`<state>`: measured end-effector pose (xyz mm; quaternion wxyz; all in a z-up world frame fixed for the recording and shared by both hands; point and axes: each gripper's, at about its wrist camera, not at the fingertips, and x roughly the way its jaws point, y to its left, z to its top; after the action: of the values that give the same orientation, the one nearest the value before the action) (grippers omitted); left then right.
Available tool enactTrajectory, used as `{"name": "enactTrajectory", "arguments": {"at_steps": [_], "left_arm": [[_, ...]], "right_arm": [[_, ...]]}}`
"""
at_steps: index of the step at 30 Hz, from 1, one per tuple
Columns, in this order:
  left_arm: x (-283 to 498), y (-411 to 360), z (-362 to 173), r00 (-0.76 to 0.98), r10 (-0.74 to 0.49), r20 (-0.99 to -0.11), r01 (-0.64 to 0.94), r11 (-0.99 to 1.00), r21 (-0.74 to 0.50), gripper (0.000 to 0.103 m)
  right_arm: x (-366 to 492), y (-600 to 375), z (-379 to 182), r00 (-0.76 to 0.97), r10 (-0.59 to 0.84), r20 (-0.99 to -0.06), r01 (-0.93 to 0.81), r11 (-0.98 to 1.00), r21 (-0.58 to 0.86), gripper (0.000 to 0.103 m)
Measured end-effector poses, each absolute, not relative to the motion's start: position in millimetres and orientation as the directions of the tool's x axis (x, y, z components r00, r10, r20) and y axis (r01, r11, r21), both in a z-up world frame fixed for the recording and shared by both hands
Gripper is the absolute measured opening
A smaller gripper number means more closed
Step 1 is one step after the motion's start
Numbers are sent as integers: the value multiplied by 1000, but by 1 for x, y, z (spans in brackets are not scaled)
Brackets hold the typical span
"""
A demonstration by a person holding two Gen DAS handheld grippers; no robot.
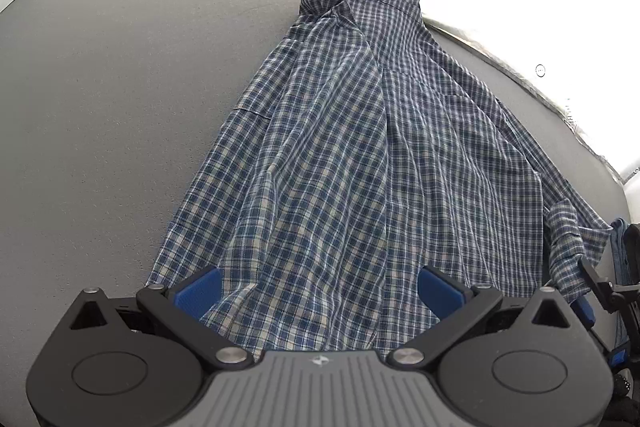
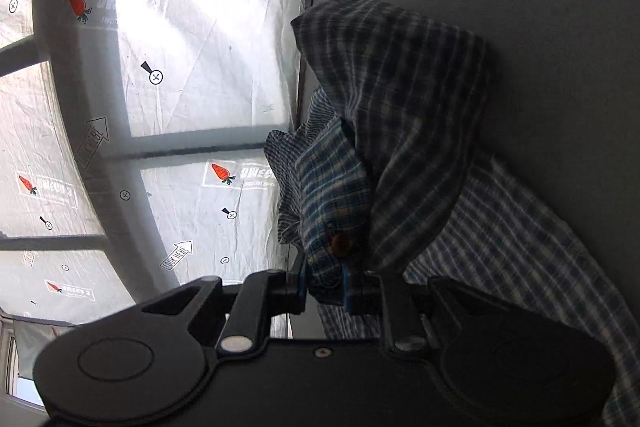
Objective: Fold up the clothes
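Folding barely begun: plaid shirt [image 1: 360,147] spread lengthwise on grey table [image 1: 120,87], collar far. Left gripper [image 1: 318,291] released, hem between fingers. Right gripper [image 2: 325,287] clenched on buttoned cuff [image 2: 336,227], near right.

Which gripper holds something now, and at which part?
The right gripper pinches the plaid shirt at a buttoned edge. The left gripper holds nothing.
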<state>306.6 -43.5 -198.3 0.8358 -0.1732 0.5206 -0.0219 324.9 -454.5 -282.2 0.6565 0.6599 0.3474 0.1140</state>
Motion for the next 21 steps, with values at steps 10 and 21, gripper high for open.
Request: {"name": "enactTrajectory", "arguments": {"at_steps": [10,21], "left_arm": [[330,-50,-180,454,-452,-768,37,871,-491,98],[394,-64,-206,348,-547,-761,54,822,-567,92]], "right_arm": [[342,-362,-288,593,734,-332,317,166,934,17],[406,-339,-285,568,760,-315,287,176,942,17]]}}
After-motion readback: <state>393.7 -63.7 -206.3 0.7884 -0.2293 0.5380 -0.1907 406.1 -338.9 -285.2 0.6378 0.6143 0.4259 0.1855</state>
